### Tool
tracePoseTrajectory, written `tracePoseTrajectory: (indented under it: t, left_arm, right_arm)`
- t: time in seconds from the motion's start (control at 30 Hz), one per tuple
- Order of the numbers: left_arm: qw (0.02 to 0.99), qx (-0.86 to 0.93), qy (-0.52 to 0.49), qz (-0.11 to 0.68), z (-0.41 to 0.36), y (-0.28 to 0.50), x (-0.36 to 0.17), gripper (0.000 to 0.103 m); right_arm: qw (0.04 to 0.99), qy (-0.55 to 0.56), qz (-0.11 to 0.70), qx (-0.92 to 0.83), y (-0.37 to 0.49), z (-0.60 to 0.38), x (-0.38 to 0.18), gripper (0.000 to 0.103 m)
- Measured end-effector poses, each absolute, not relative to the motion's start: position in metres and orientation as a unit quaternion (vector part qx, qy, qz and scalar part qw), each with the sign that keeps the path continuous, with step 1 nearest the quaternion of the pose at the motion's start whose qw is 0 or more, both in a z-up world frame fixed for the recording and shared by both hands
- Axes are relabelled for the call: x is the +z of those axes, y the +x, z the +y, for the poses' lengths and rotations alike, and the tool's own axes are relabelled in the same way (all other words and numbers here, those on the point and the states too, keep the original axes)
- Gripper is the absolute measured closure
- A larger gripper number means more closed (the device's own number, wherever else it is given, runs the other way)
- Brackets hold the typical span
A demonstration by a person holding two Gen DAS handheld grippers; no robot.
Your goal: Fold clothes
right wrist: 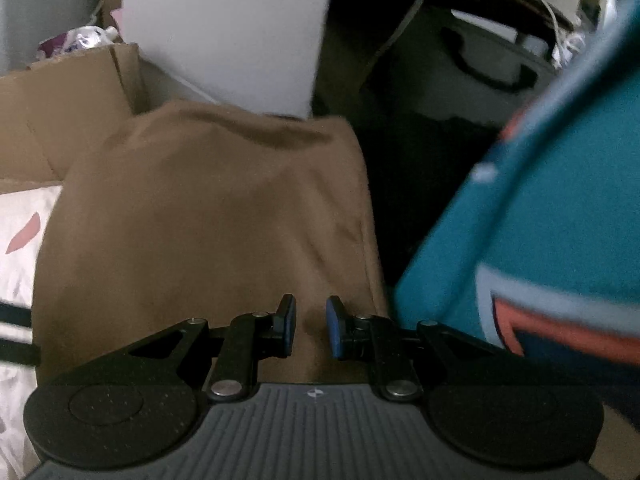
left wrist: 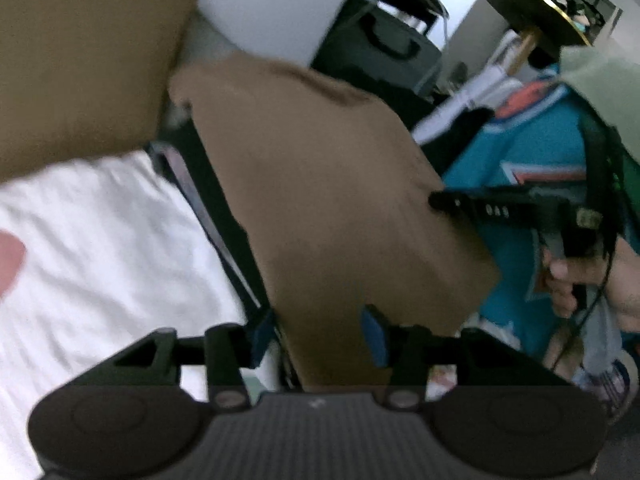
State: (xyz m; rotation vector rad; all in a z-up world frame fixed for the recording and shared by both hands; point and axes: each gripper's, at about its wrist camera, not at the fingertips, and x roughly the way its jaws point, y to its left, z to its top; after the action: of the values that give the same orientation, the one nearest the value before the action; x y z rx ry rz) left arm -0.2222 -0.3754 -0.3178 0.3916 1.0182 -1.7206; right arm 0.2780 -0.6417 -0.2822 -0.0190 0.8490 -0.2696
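Brown garment (left wrist: 332, 200) | left tool (left wrist: 316, 340) astride (pads apart) | bedsheet (left wrist: 100, 240) beneath

Cardboard box (right wrist: 60, 116) at upper left, white panel (right wrist: 228, 36) upright behind it, dark case with handle (left wrist: 384, 46), round black-and-gold stand (left wrist: 532, 12) at upper right

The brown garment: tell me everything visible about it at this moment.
The brown garment is plain, soft, matte cloth with no visible print, creased into loose folds. It is draped across the white bedding, its far end near a cardboard box. A teal jersey lies beside it. The right gripper sits over its near edge, the left gripper straddling it with jaws apart.
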Motion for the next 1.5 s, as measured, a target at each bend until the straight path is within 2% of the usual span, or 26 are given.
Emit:
tracePoseTrajectory:
  t: [0.1, 0.2, 0.23, 0.27, 0.53, 0.57, 0.6, 0.63, 0.67, 0.73, 0.8, 0.87, 0.93, 0.97, 1.0, 1.07, 1.17, 1.5]
  left_arm:
    - [0.507, -0.722, 0.169, 0.440, -0.369, -0.230, -0.330, 0.057]
    - [0.498, -0.714, 0.171, 0.462, -0.364, -0.232, -0.341, 0.075]
    - [0.493, -0.711, 0.169, 0.472, -0.363, -0.231, -0.344, 0.085]
    - [0.488, -0.711, 0.168, 0.477, -0.362, -0.231, -0.346, 0.089]
    - [0.476, -0.709, 0.181, 0.489, -0.354, -0.225, -0.343, 0.091]
    - [0.476, -0.705, 0.187, 0.491, -0.353, -0.225, -0.342, 0.091]
    - [0.477, -0.699, 0.189, 0.498, -0.352, -0.225, -0.340, 0.093]
    - [0.478, -0.692, 0.190, 0.507, -0.350, -0.225, -0.338, 0.091]
    - [0.481, -0.684, 0.196, 0.512, -0.349, -0.226, -0.336, 0.089]
    - [0.486, -0.680, 0.211, 0.507, -0.346, -0.228, -0.327, 0.084]
    - [0.492, -0.678, 0.218, 0.501, -0.343, -0.229, -0.315, 0.067]
    - [0.508, -0.670, 0.220, 0.495, -0.341, -0.228, -0.301, 0.035]
    - [0.535, -0.658, 0.227, 0.480, -0.338, -0.224, -0.285, 0.023]
    - [0.547, -0.650, 0.232, 0.473, -0.337, -0.223, -0.277, 0.020]
    - [0.551, -0.645, 0.236, 0.474, -0.337, -0.220, -0.270, 0.018]
    - [0.555, -0.636, 0.240, 0.479, -0.336, -0.214, -0.255, 0.014]
    - [0.566, -0.626, 0.247, 0.476, -0.330, -0.205, -0.228, 0.008]
    - [0.584, -0.617, 0.285, 0.444, -0.311, -0.211, -0.130, 0.005]
  right_arm:
    - [0.895, -0.002, 0.423, -0.140, 0.269, -0.645, -0.289, 0.081]
    - [0.888, 0.004, 0.435, -0.148, 0.260, -0.646, -0.295, 0.080]
    - [0.887, 0.007, 0.438, -0.149, 0.257, -0.646, -0.297, 0.080]
    - [0.885, 0.010, 0.441, -0.150, 0.255, -0.646, -0.299, 0.080]
    - [0.880, 0.032, 0.446, -0.157, 0.246, -0.645, -0.305, 0.074]
    - [0.880, 0.037, 0.447, -0.158, 0.247, -0.646, -0.305, 0.072]
    - [0.880, 0.045, 0.446, -0.156, 0.246, -0.646, -0.304, 0.065]
    - [0.881, 0.050, 0.445, -0.154, 0.246, -0.646, -0.302, 0.061]
    - [0.881, 0.055, 0.444, -0.151, 0.246, -0.647, -0.301, 0.052]
    - [0.879, 0.067, 0.449, -0.145, 0.246, -0.647, -0.297, 0.048]
    - [0.876, 0.076, 0.455, -0.137, 0.246, -0.645, -0.292, 0.045]
    - [0.878, 0.070, 0.456, -0.125, 0.247, -0.639, -0.284, 0.040]
    - [0.878, 0.069, 0.459, -0.117, 0.248, -0.636, -0.273, 0.031]
    - [0.877, 0.069, 0.462, -0.112, 0.249, -0.634, -0.268, 0.020]
    - [0.876, 0.069, 0.465, -0.108, 0.251, -0.634, -0.262, 0.011]
    - [0.873, 0.079, 0.472, -0.098, 0.255, -0.636, -0.248, 0.009]
    - [0.869, 0.101, 0.477, -0.091, 0.255, -0.636, -0.225, 0.008]
    - [0.855, 0.115, 0.504, -0.045, 0.243, -0.601, -0.150, 0.004]
